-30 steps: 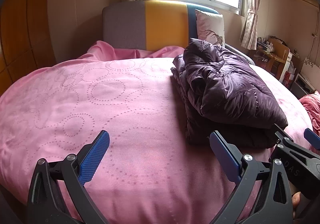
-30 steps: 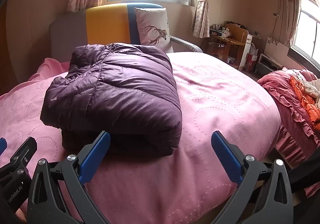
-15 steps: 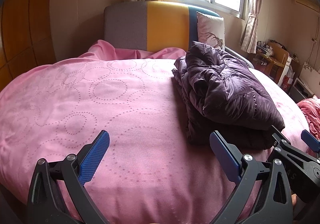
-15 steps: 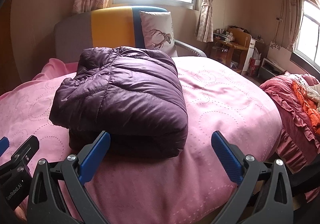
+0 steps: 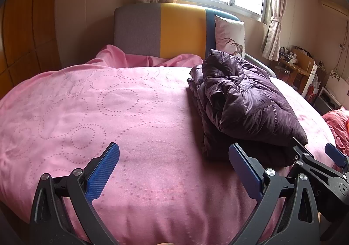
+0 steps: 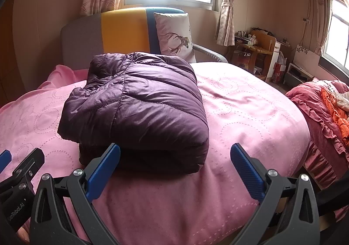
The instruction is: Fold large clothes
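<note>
A dark purple puffer jacket (image 6: 139, 105) lies folded in a thick bundle on the pink bedspread (image 6: 250, 114). In the left wrist view the jacket (image 5: 244, 103) sits right of centre on the bedspread (image 5: 87, 109). My left gripper (image 5: 174, 164) is open and empty, above the bed's near part, left of the bundle. My right gripper (image 6: 174, 164) is open and empty, just in front of the bundle's near edge. The right gripper (image 5: 314, 155) also shows at the lower right of the left wrist view.
A grey, yellow and blue headboard (image 5: 165, 31) with a deer-print pillow (image 6: 174, 35) stands at the far end. A second bed with red bedding (image 6: 327, 114) is to the right. A wooden desk (image 6: 255, 52) stands by the far wall.
Both grippers have drawn back a little from the jacket and stay open. The folded jacket has not moved.
</note>
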`<state>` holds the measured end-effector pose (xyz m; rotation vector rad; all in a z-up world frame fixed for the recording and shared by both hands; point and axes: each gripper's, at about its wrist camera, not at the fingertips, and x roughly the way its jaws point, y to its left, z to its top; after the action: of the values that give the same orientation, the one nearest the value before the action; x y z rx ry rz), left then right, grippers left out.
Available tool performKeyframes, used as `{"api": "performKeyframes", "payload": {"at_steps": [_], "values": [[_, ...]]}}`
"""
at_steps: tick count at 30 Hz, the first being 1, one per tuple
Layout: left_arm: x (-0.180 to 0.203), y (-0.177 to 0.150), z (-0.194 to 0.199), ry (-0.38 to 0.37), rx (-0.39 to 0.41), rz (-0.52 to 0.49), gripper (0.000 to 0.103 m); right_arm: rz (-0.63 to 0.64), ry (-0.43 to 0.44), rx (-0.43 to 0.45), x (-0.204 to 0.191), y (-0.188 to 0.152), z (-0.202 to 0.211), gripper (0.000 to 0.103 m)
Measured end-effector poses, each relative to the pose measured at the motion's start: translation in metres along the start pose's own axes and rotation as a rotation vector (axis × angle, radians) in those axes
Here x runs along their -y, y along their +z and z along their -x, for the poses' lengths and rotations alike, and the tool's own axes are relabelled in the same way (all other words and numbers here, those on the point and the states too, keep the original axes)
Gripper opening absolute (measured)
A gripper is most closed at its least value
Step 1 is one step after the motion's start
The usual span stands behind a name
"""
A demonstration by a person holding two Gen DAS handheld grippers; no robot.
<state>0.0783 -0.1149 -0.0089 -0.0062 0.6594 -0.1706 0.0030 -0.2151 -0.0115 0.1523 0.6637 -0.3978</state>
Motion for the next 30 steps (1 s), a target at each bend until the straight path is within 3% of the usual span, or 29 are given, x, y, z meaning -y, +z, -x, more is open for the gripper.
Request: {"api": "performKeyframes", "payload": {"at_steps": [24, 30], "values": [[-0.003, 0.002, 0.004, -0.001, 0.02, 0.008, 0.099, 0.036, 0.012, 0.004, -0.008, -0.006, 0.001, 0.101], [-0.01, -0.001, -0.006, 0.007, -0.028, 0.033, 0.099, 0.033, 0.02, 0.009, -0.007, -0.004, 0.001, 0.101]]}}
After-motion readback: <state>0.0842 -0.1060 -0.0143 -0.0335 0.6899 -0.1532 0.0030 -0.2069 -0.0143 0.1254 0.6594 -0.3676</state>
